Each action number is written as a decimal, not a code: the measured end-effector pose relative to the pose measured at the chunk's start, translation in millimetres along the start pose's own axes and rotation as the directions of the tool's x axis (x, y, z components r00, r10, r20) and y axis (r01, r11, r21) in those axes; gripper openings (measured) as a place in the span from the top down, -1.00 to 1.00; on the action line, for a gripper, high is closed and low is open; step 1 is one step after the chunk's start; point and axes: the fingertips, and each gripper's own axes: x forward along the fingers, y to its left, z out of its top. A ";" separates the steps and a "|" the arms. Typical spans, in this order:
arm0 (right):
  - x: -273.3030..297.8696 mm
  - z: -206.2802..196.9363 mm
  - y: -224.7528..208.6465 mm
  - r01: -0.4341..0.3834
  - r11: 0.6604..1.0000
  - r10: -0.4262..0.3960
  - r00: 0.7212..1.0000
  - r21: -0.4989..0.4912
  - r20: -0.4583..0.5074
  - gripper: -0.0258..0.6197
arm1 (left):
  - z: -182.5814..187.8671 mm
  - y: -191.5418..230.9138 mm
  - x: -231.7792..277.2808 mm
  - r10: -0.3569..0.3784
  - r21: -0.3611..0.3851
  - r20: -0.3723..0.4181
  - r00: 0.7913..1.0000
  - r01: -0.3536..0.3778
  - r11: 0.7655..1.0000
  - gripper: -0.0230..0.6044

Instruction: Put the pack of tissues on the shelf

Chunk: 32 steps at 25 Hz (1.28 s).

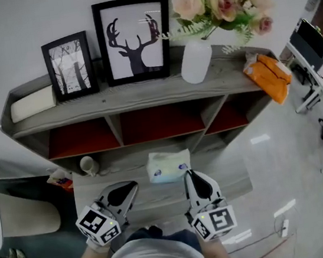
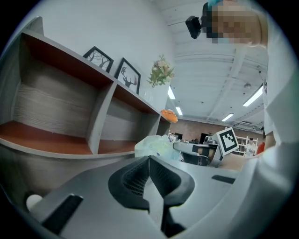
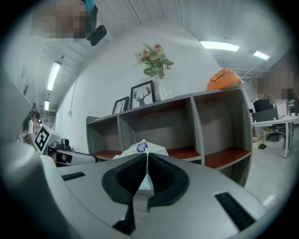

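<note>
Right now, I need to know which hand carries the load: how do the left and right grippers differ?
The right gripper is shut on the pack of tissues; the left gripper is shut on nothing. The right gripper points at the shelf; the left gripper angles in toward the pack. Both are held low before the shelf.
</note>
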 end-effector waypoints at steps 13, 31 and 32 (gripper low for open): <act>55.6 42.8 -10.0 -0.056 0.998 0.058 0.997 -0.035 0.055 0.84 | 23.3 31.8 -6.9 0.106 -0.019 0.041 0.994 -0.105 0.994 0.87; 113.3 40.3 -98.5 -0.016 0.999 0.018 0.999 -0.043 0.049 0.84 | 36.0 32.5 -16.6 0.376 -0.055 0.093 0.922 -0.373 0.926 0.87; 115.5 36.8 -102.5 -0.009 0.999 0.011 0.999 -0.046 0.047 0.84 | 35.1 31.6 -17.4 0.385 -0.056 0.092 0.918 -0.382 0.923 0.87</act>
